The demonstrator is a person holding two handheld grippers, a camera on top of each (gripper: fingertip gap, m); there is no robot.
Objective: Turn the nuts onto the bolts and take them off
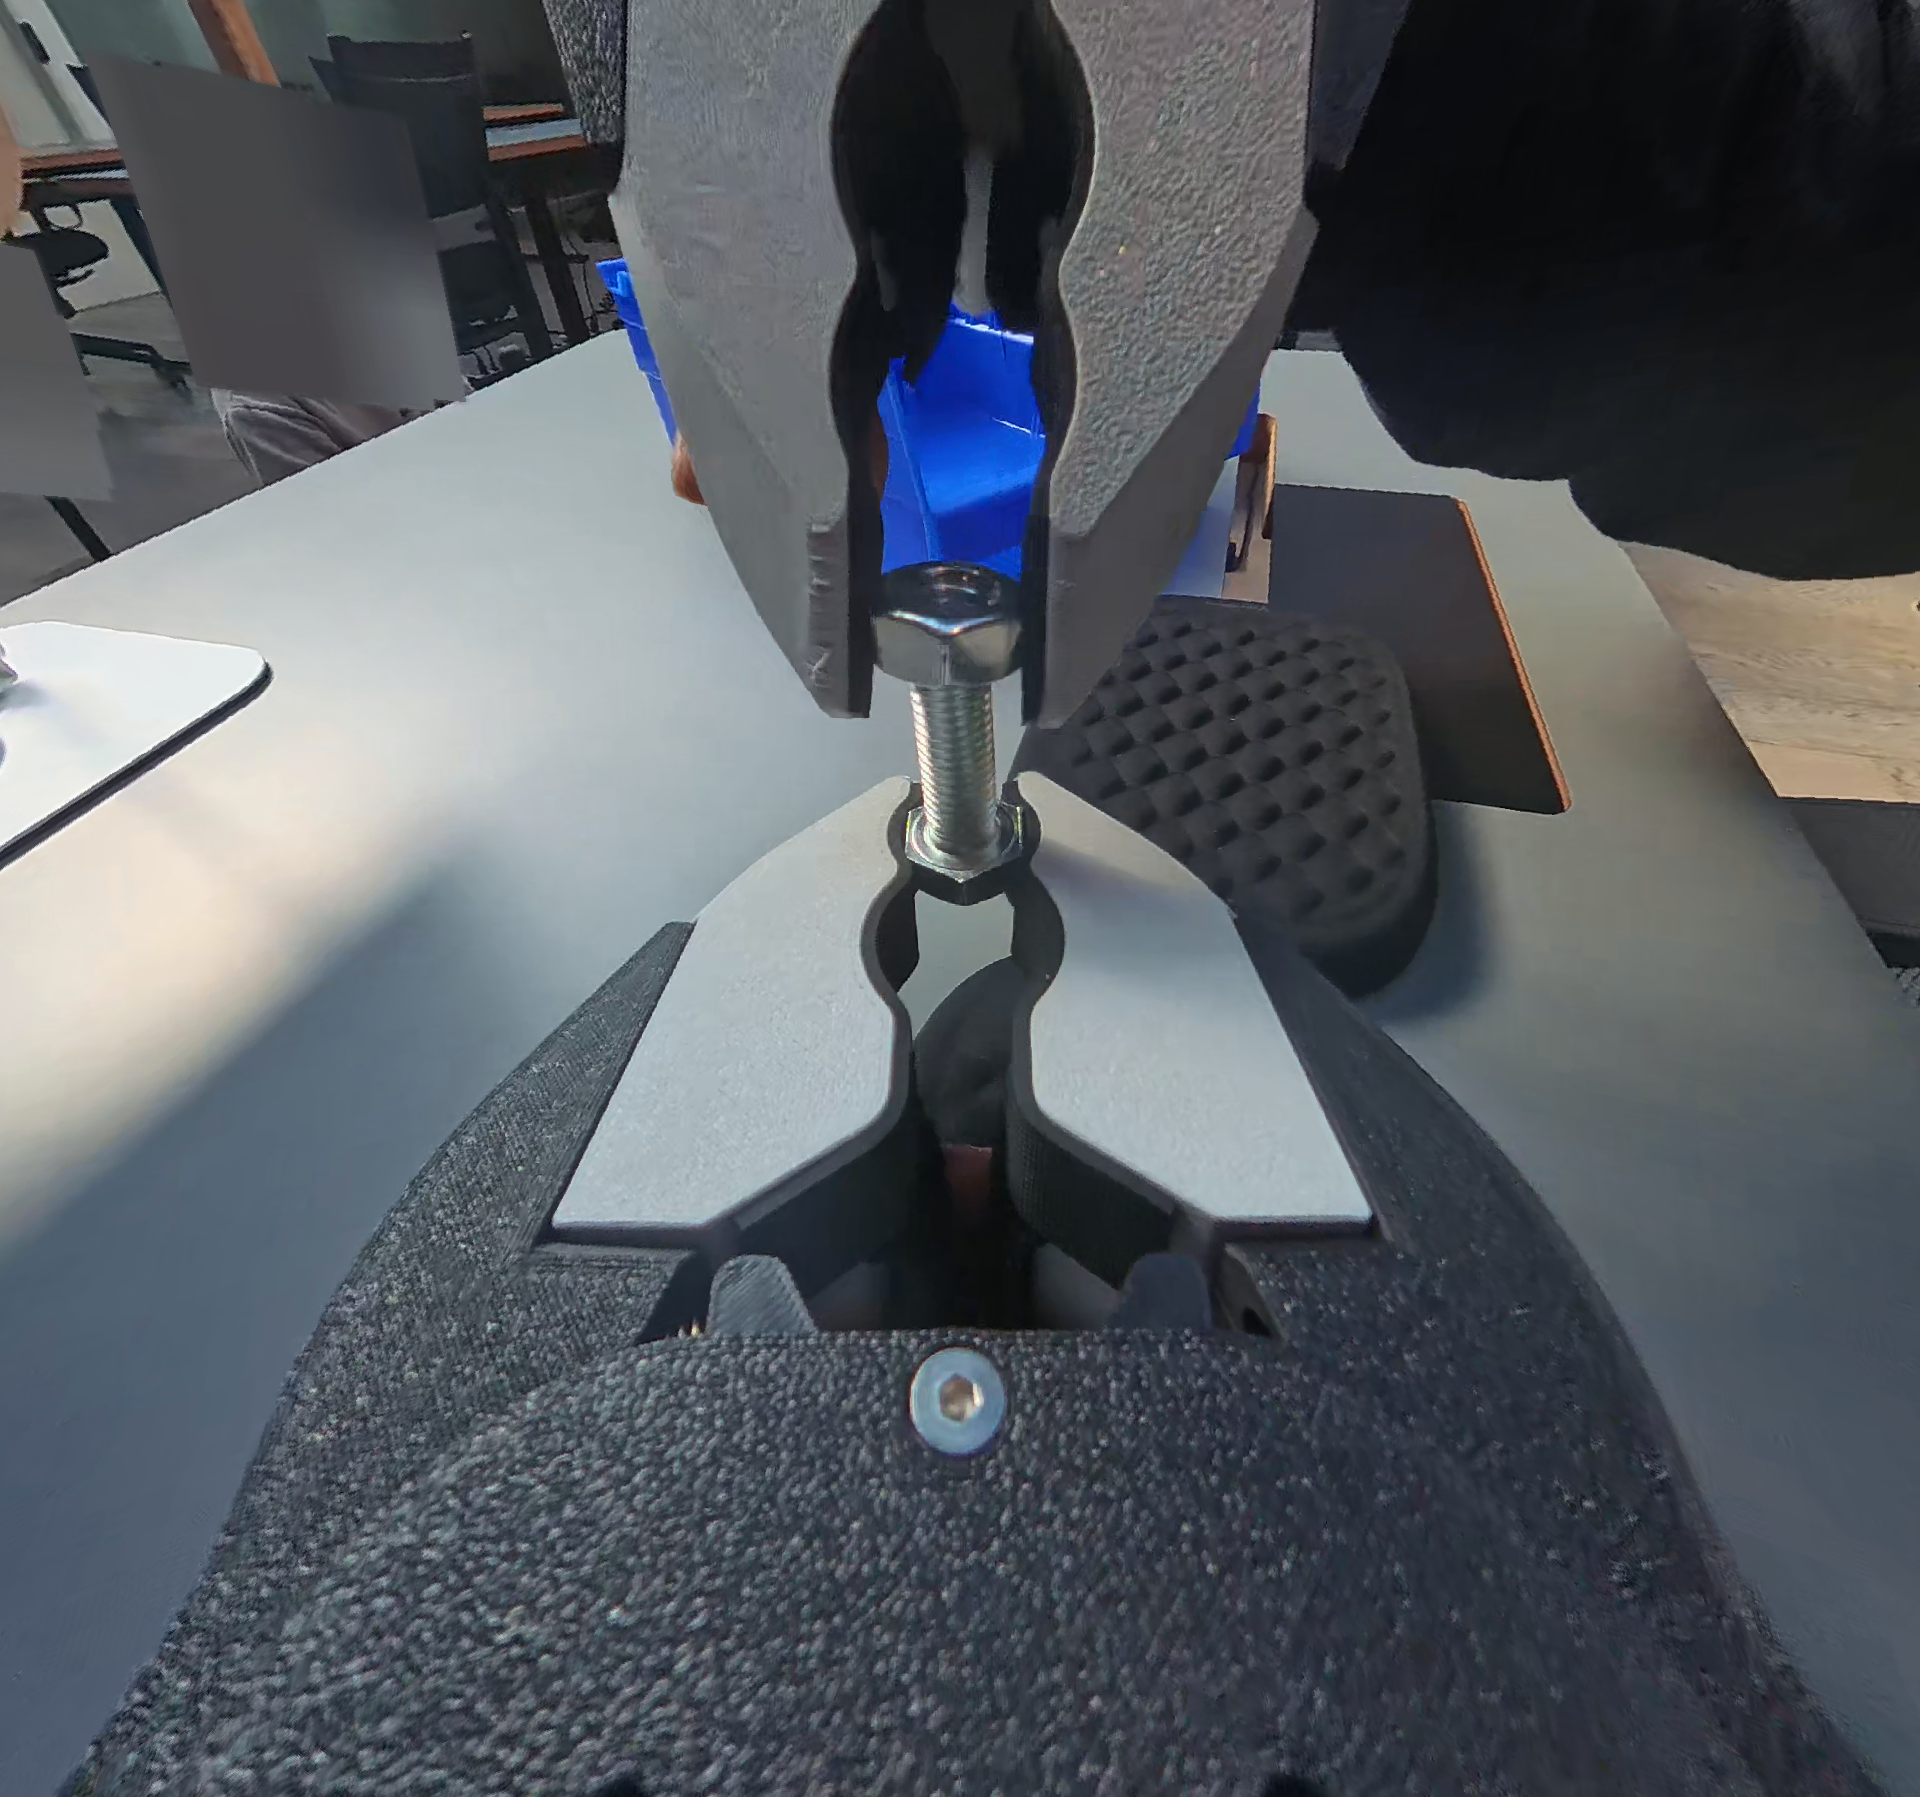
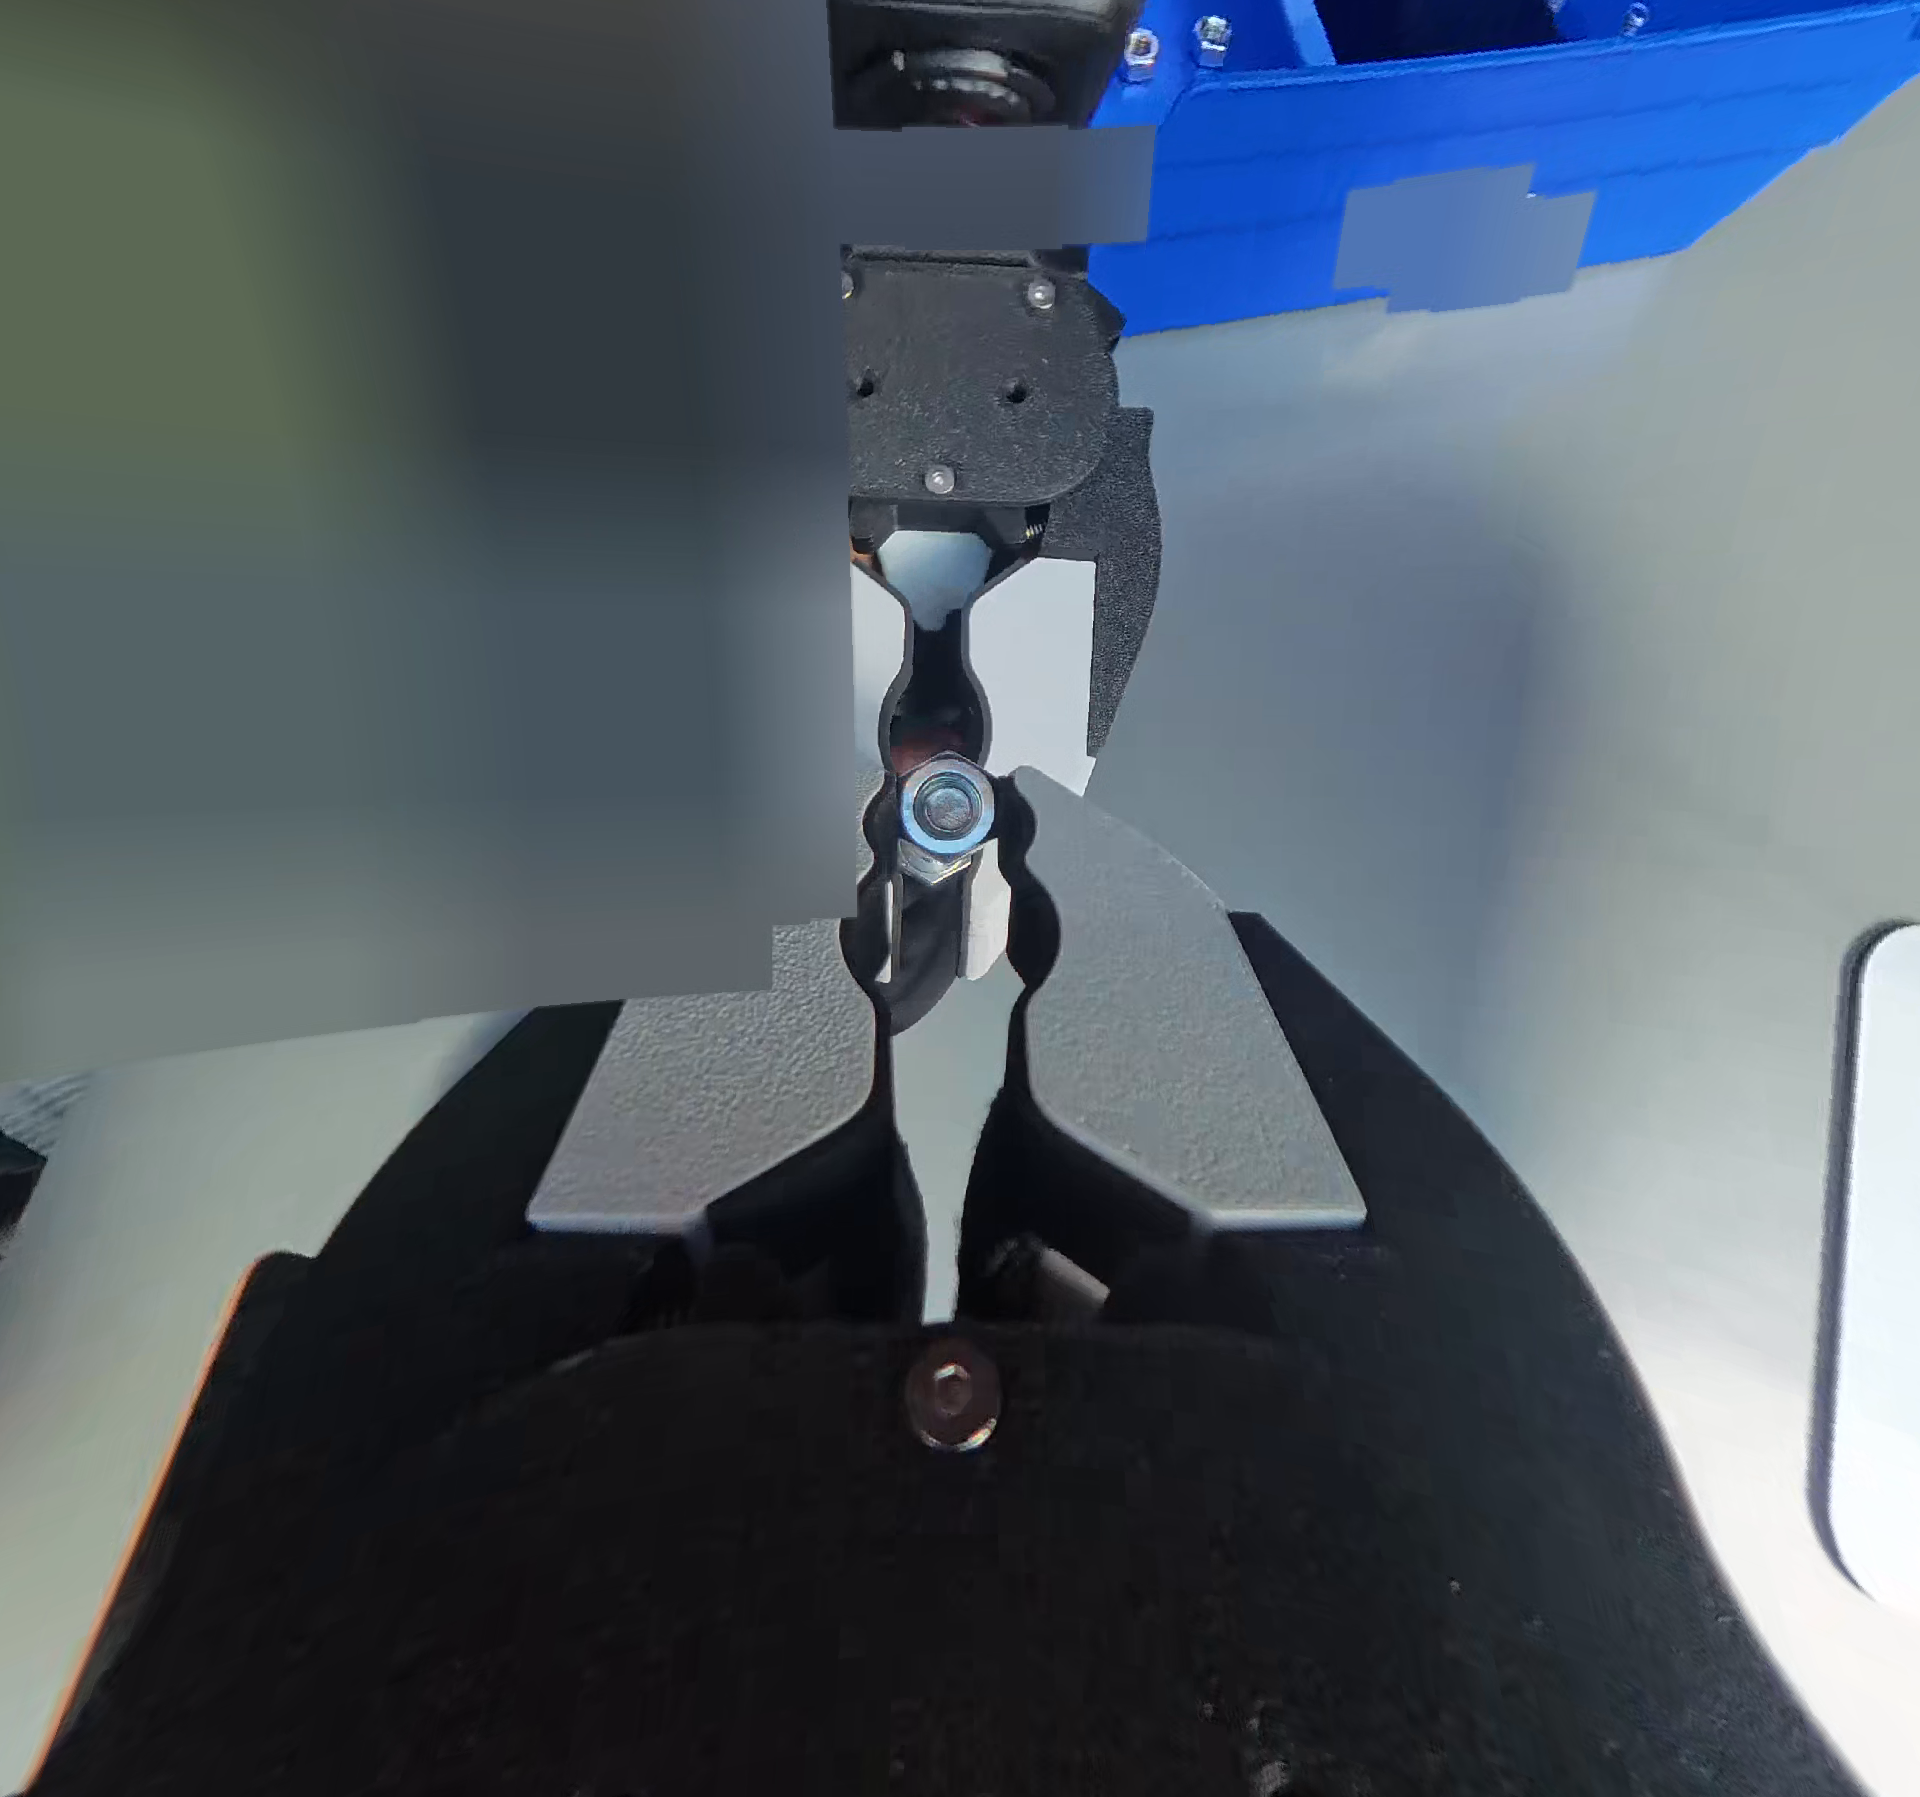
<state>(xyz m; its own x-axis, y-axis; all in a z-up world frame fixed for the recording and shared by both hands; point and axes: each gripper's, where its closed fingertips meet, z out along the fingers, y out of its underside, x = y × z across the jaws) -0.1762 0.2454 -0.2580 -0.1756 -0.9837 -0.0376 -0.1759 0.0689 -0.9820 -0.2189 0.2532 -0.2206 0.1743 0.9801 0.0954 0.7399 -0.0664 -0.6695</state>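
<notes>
A silver bolt (image 1: pixel 954 760) hangs between my two grippers above the grey table (image 1: pixel 468 812). My left gripper (image 1: pixel 966 812) is shut on a hex nut (image 1: pixel 968 852) threaded onto the lower end of the bolt's shaft. My right gripper (image 1: pixel 940 698) comes from above and is shut on the bolt's hex head (image 1: pixel 940 641). In the right wrist view my right gripper (image 2: pixel 945 812) holds the bolt (image 2: pixel 945 805), seen end on. The left gripper (image 2: pixel 935 760) faces it from beyond. The nut cannot be told apart there.
A blue bin (image 2: pixel 1455 116) holding loose nuts (image 2: pixel 1210 33) and bolts stands behind; it also shows in the left wrist view (image 1: pixel 956 459). A black dimpled pad (image 1: pixel 1268 781) and a brown board (image 1: pixel 1455 656) lie to the right. A white pad (image 1: pixel 104 708) lies left. A black-gloved hand (image 1: pixel 1610 189) holds the right gripper. Some 5 cm of space lies between my two pairs of fingers.
</notes>
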